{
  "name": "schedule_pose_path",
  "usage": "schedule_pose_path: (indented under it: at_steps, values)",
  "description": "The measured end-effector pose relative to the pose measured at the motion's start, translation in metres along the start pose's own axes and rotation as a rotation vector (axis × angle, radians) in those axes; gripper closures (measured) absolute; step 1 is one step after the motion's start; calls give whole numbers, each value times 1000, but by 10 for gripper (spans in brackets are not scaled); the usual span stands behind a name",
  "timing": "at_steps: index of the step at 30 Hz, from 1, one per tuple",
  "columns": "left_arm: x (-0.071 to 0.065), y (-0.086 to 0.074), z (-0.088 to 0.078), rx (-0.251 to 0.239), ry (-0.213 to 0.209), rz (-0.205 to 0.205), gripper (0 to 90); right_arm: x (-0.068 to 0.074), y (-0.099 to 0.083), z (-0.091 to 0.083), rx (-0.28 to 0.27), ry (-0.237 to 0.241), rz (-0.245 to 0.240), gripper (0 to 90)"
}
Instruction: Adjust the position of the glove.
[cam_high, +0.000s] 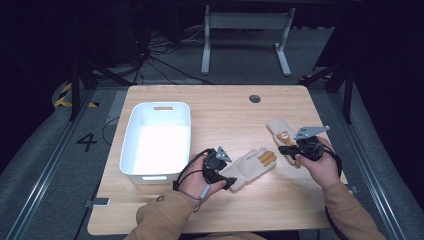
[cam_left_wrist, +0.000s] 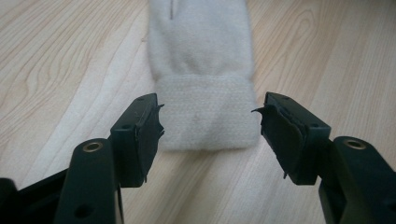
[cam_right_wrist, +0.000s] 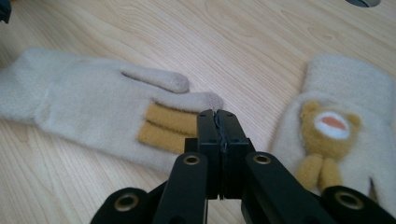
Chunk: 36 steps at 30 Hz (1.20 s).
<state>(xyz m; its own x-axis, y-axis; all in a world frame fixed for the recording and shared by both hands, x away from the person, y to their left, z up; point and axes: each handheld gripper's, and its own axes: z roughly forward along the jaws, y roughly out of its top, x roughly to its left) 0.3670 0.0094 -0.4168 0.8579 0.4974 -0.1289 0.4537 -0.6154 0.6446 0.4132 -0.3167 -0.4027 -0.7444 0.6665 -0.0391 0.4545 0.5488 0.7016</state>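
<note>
glove (cam_left_wrist: 201, 70) fingertips cut off above

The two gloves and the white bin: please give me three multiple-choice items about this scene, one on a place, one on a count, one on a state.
1. Where is the white bin?
A. on the left part of the table
B. on its right part
C. on the floor

2. How many gloves lie on the table?
A. one
B. two
C. four

3. How are the jaws of the right gripper?
A. wide open
B. closed on the bin's rim
C. shut, with nothing between them

Answers:
1 A, the high view shows it left of both gloves.
2 B, the plain glove and the bear glove.
3 C, the right gripper view shows the jaws pressed together.
</note>
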Motion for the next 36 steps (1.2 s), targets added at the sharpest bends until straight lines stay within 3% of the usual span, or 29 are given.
schedule_pose_path:
  at_steps: [5,10,23,26,36]
  values:
    - [4,-1,-3,-2,5,-4,382,3,4,2,-12,12,-10,899]
    - [5,-3,-8,-3,-3,-18,373,6,12,11,-27,57,10,895]
    - [6,-14,-11,8,3,-30,352,3,36,40,-32,71,5,895]
    - [7,-13,-10,6,-2,-35,349,5,37,51,-29,112,31,894]
    - [6,-14,-8,10,-6,-30,344,3,27,73,44,76,17,876]
